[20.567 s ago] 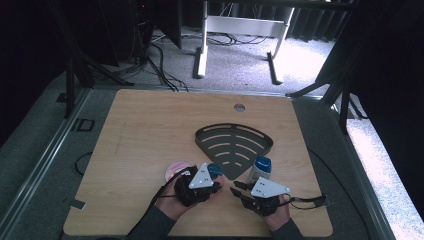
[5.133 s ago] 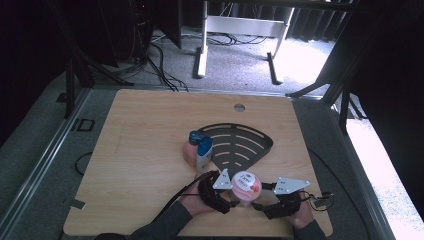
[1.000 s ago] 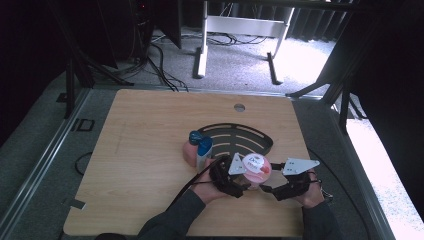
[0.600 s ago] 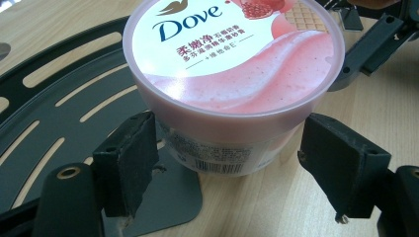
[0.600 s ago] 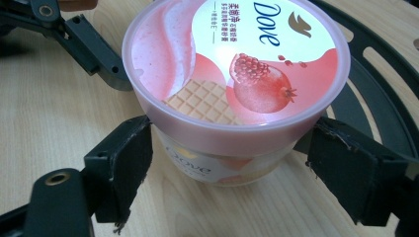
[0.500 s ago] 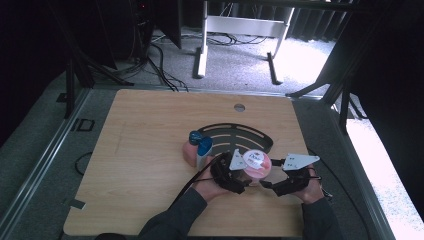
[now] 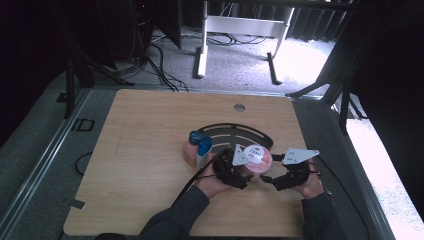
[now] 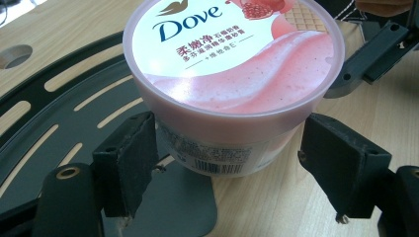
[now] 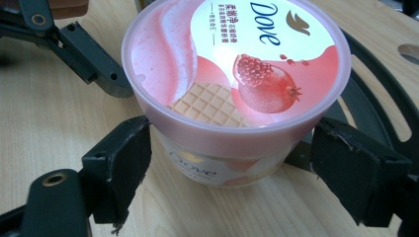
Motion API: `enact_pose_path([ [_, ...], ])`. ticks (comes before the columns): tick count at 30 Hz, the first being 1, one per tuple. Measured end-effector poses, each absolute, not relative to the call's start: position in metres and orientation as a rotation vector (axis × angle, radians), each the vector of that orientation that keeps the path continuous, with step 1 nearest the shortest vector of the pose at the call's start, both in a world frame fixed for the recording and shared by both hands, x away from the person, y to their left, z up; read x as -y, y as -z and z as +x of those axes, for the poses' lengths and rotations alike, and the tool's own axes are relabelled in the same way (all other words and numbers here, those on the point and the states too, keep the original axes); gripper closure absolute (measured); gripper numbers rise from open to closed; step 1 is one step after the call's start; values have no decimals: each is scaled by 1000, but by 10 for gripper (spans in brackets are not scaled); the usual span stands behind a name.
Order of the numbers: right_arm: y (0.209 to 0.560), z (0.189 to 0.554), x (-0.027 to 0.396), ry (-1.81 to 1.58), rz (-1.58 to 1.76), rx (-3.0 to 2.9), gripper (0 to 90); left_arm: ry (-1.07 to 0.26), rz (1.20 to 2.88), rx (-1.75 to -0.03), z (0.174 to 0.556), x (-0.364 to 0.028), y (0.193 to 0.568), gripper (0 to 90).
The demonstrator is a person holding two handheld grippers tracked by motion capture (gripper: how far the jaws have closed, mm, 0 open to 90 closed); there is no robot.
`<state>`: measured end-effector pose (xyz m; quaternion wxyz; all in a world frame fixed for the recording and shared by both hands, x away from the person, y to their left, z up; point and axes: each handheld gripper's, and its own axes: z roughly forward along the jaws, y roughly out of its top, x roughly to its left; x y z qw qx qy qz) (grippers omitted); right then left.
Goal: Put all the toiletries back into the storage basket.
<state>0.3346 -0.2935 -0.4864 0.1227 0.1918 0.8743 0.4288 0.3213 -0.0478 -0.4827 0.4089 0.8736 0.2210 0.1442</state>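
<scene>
A pink Dove tub (image 7: 257, 156) with a pomegranate lid stands at the front edge of the black slotted fan-shaped rack (image 7: 235, 132). My left gripper (image 7: 245, 172) reaches it from the left and my right gripper (image 7: 270, 176) from the right. In the left gripper view both pads press the tub (image 8: 232, 59) low on its wall, and its base sits partly on the rack's tab (image 8: 188, 207). In the right gripper view the tub (image 9: 237, 64) sits between wide jaws, with a gap at the right pad (image 9: 356, 173).
A pink jar (image 7: 190, 152) and a blue-capped bottle (image 7: 204, 147) stand together at the rack's left end. The wooden table (image 7: 150, 125) has a round hole (image 7: 239, 107) near its far edge. Desk legs and cables lie on the floor beyond.
Over the last seconds the tub and both grippers moved from near the front edge up to the rack. In the last half second they barely shifted.
</scene>
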Motion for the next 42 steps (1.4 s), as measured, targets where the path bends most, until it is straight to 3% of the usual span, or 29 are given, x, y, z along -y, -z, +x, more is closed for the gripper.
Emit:
enact_pose_path([
  [42, 478, 361, 295, -1209, 558, -2565, 160, -426, 2180, -637, 335, 59, 478, 227],
])
